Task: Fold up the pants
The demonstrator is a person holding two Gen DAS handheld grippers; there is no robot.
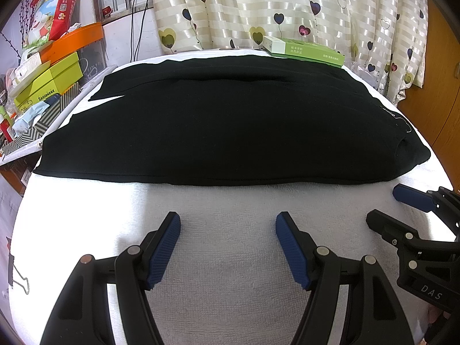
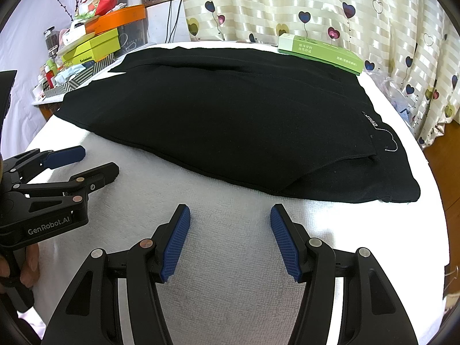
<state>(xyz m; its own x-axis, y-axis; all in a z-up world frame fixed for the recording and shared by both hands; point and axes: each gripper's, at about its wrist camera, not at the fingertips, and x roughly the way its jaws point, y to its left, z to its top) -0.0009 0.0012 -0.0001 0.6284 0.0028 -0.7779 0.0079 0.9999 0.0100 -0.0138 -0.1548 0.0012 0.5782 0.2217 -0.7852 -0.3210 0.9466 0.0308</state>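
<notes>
**Both claws held released short of the black pants**

The left gripper (image 1: 228, 227) is being held over the white towel cover (image 1: 230, 258) with its blue-padded fingers spread wide apart; nothing is being gripped between them. The right gripper (image 2: 230, 220) is being held the same way, its jaws released and empty, with only towel showing in the gap.

The black pants (image 1: 224, 126) are lying flat on the covered table, just ahead of both claws and apart from the fingertips. In the left wrist view the near hem is being seen as a long edge running across, ahead of the fingers, with a strip of bare towel between. In the right wrist view the pants (image 2: 230, 120) are spreading ahead and to both sides, with the layered end and a small white stitched mark lying ahead and to the right of the claw.

The two claws are being kept side by side: the right gripper (image 1: 402, 210) is being seen to the right of the left one, and the left gripper (image 2: 95, 162) is showing to the left of the right one, a hand (image 2: 28, 267) being glimpsed on its handle.

A green box (image 1: 304, 50) is resting on the table beyond the pants, ahead and slightly right, before a heart-patterned curtain (image 1: 287, 5). Stacked boxes (image 1: 49, 77) are crowding the far left.
</notes>
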